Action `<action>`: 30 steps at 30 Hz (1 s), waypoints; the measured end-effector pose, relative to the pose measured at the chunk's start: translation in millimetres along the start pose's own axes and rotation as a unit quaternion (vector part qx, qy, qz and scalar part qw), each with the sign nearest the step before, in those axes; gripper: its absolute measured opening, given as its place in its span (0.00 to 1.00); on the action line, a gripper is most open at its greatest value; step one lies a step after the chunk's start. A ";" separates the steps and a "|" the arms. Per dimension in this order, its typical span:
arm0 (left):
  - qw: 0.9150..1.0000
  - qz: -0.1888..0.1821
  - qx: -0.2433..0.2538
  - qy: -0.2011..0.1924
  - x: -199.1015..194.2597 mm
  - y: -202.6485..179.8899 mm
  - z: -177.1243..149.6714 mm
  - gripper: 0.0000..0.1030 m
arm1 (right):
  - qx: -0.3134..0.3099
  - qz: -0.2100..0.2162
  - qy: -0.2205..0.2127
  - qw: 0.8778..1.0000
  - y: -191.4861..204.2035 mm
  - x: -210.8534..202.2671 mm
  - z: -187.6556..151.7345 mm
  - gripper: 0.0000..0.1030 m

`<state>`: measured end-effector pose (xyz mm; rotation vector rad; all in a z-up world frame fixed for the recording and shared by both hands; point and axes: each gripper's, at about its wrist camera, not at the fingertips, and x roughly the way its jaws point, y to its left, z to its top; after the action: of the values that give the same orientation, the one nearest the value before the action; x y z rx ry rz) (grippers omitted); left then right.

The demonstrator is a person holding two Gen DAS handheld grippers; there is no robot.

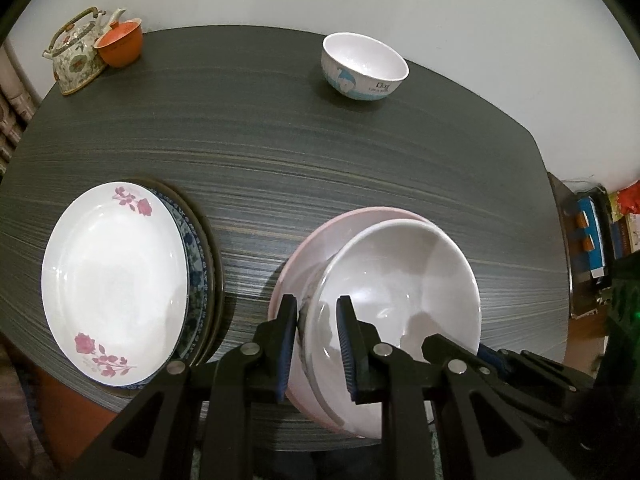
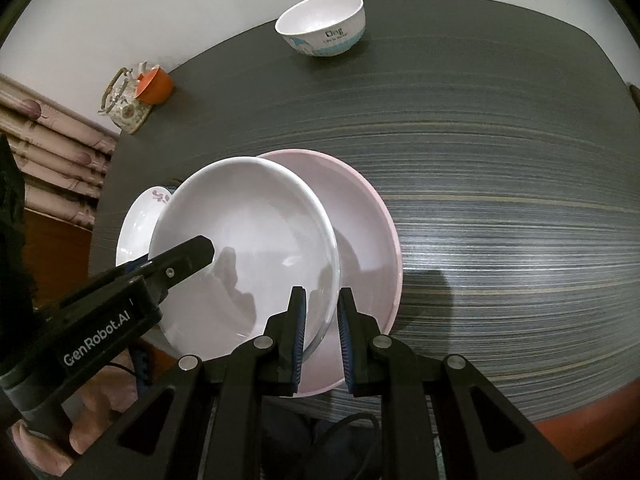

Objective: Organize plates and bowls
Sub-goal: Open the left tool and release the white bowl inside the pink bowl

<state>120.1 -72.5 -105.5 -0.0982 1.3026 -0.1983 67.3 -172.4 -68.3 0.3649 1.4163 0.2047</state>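
A large white bowl [image 1: 404, 276] [image 2: 248, 240] hangs tilted over a wider pink bowl [image 1: 310, 248] [image 2: 360, 208] near the table's front edge. My left gripper [image 1: 318, 328] is shut on the white bowl's left rim, one finger inside and one outside. My right gripper [image 2: 322, 328] is shut on its right rim in the same way. Each gripper also shows in the other's view, the right gripper [image 1: 460, 350] and the left gripper [image 2: 168, 258]. A small white bowl with a blue cartoon [image 1: 364, 66] [image 2: 322, 24] stands alone at the far edge.
A rose-patterned white plate [image 1: 114, 280] [image 2: 138, 224] tops a stack of plates at the left. A teapot [image 1: 74, 50] and an orange cup [image 1: 120, 42] stand at the far left corner of the dark table [image 1: 280, 152]. A hand [image 2: 92, 420] holds the left gripper.
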 end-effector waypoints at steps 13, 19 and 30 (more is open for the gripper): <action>1.000 0.009 -0.007 0.017 11.2 0.0 2.4 0.20 | 0.002 -0.008 0.005 1.000 2.3 11.9 2.7 0.17; 1.000 0.008 -0.008 0.018 13.0 -1.6 2.9 0.20 | 0.008 -0.009 0.006 1.000 0.1 16.6 6.4 0.17; 0.999 0.012 -0.013 0.028 16.2 -1.3 7.1 0.22 | 0.011 -0.009 0.006 1.000 -2.8 21.5 4.6 0.19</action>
<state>130.9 -77.3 -118.7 -0.0987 1.3627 -0.1641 74.9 -168.0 -88.7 0.3698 1.4350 0.1782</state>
